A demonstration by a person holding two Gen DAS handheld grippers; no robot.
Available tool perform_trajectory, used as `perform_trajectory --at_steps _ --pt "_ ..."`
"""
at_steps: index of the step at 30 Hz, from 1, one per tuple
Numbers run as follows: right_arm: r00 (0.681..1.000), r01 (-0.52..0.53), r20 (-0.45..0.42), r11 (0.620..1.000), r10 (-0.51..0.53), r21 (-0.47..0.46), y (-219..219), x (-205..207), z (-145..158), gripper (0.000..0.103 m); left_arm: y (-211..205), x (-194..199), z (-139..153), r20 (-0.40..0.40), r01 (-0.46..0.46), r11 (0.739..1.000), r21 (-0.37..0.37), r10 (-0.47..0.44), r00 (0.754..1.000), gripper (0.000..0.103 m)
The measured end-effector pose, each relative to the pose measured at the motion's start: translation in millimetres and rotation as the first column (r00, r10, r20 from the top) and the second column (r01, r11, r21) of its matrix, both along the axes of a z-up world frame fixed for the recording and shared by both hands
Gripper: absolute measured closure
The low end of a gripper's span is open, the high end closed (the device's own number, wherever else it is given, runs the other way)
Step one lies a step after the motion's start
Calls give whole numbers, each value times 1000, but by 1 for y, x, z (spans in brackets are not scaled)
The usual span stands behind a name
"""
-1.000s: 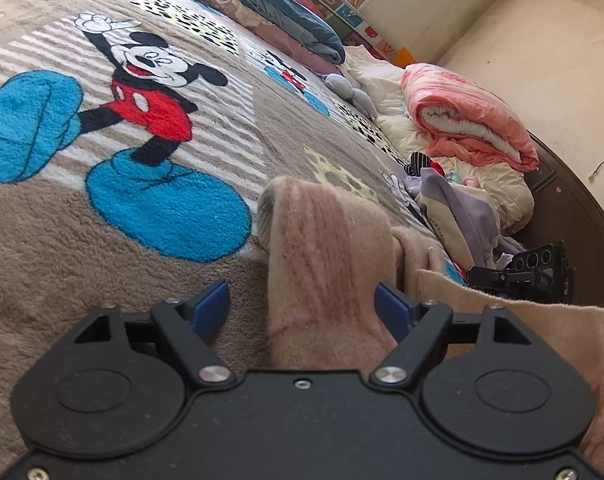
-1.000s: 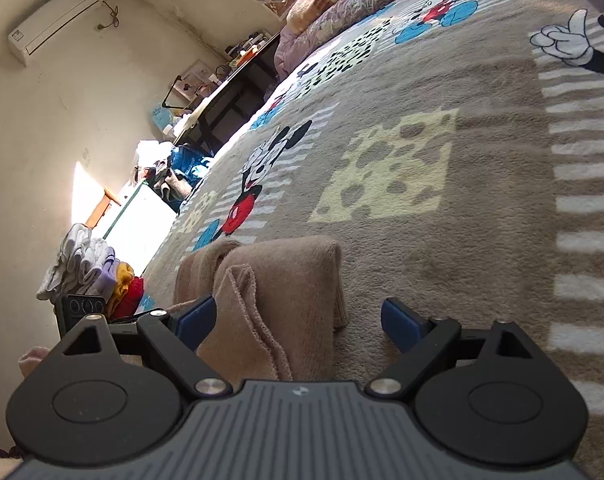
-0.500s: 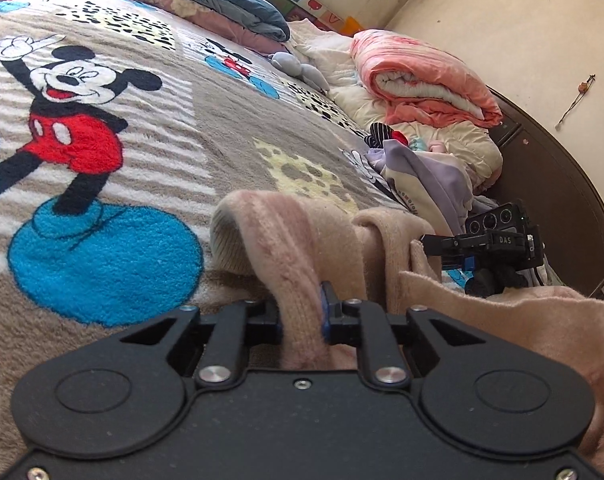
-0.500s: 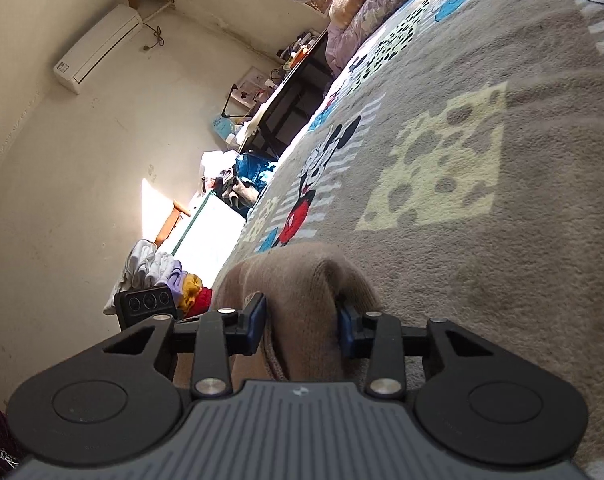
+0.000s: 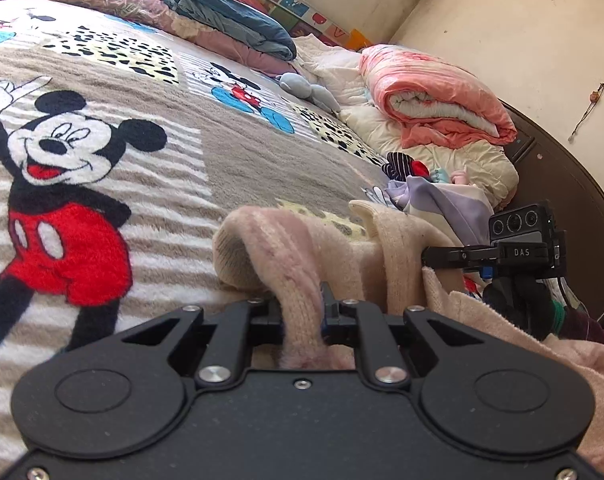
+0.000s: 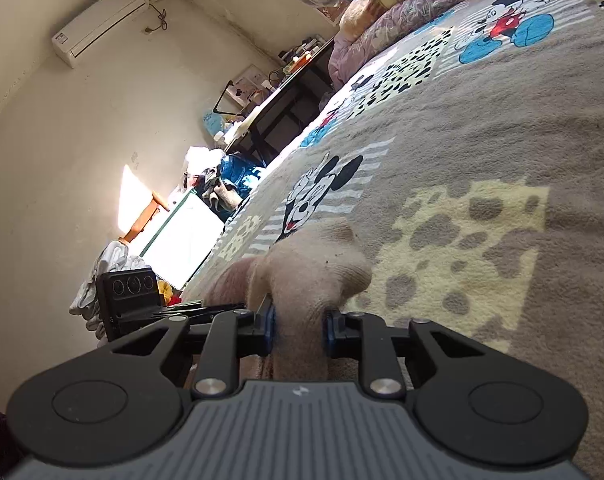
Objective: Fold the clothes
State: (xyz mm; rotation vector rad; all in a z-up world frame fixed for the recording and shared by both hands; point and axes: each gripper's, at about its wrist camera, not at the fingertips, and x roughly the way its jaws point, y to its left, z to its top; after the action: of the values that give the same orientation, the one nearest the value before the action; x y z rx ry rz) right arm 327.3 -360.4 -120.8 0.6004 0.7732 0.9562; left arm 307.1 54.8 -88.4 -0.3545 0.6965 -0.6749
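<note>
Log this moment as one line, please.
stage: grasp | left gripper: shut on pink garment | right gripper: shut on pink garment | surface: Mickey blanket

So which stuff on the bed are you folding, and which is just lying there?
Being folded:
- pink sweater, pinched by the left gripper and the right gripper

Just lying there:
- Mickey blanket
- rolled orange quilt
- purple clothes pile

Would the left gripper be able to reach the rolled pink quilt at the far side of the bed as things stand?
Probably not right away. The left gripper is shut on the pink knit garment, and the rolled pink quilt lies well beyond it, past a heap of clothes. It would have to let go first.
</note>
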Motion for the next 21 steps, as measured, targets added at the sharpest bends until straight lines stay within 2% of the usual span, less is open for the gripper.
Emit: perform_trajectory --at_steps 7,14,17,18,19,20,21 --pt "995 96 28 995 -95 -38 -3 39 13 79 -13 62 12 28 -5 998 66 3 1000 92" --pt "979 204 36 977 -202 -59 -6 74 13 79 -28 114 17 43 -17 989 145 11 999 92" --pt "972 235 23 966 -234 -105 -1 82 7 79 -36 121 4 -2 -28 979 204 29 1000 91" --pt "969 245 13 962 -245 -125 1 83 3 77 -33 118 4 -4 -52 978 202 54 999 79" --pt "966 256 0 956 -258 -144 3 85 -1 70 -30 116 4 -6 -76 977 200 79 997 63" --pt "958 275 -35 948 -284 -159 1 85 -7 66 -27 113 4 -8 -100 975 197 104 995 55" --pt "955 285 -43 946 -295 -156 -2 82 -9 61 -17 106 9 -3 -127 979 161 129 992 49"
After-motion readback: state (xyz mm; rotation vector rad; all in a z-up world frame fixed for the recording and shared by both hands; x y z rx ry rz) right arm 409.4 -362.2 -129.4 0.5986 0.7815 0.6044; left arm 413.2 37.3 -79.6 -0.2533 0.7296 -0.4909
